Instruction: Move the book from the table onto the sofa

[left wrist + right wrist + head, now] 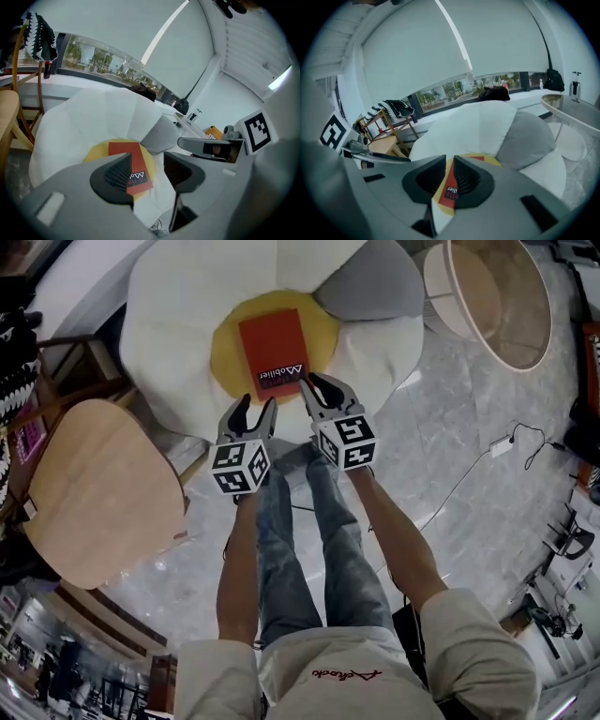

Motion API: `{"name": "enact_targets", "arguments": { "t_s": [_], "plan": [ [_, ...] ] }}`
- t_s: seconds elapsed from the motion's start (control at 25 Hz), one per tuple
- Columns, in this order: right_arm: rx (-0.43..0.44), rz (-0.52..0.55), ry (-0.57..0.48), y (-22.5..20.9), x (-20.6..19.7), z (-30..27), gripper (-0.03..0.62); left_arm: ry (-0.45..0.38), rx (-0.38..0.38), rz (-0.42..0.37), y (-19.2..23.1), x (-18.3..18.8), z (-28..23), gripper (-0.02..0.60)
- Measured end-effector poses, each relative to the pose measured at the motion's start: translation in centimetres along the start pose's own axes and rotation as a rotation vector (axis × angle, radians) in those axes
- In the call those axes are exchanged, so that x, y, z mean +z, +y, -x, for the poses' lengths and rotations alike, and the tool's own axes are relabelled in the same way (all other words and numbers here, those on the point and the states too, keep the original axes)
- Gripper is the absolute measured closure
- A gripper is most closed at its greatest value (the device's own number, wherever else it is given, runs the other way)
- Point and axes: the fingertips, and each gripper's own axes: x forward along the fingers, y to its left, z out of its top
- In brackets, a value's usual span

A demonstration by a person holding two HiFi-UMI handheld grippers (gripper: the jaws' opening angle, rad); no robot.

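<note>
A red book [272,351] lies flat on the yellow centre [230,348] of a white flower-shaped sofa [169,324]. Both grippers hover over the sofa's near edge, just short of the book, and neither touches it. My left gripper [257,404] has its jaws well apart with nothing between them. In the left gripper view, the book [124,150] shows beyond the left gripper [147,164]. My right gripper [317,383] has its jaws only a narrow slit apart and holds nothing. In the right gripper view, the book [449,183] shows through the slit of the right gripper [450,164].
A grey cushion [370,282] rests on the sofa's far right. A round wooden chair seat [94,484] stands to the left. A round table [497,296] is at the upper right. A white cable [469,474] runs over the marble floor beside the person's legs [319,549].
</note>
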Motion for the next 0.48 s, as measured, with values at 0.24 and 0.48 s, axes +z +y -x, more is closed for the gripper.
{"name": "enact_targets", "arguments": {
  "t_s": [0.24, 0.48],
  "plan": [
    [0.053, -0.022, -0.025, 1.5, 2.4, 2.6, 0.572, -0.073, 0.028, -0.057, -0.9, 3.2, 2.9, 0.478],
    [0.061, 0.001, -0.068, 2.7, 6.1, 6.7, 0.582, -0.160, 0.063, -0.101, -2.1, 7.9, 6.7, 0.572]
  ]
}}
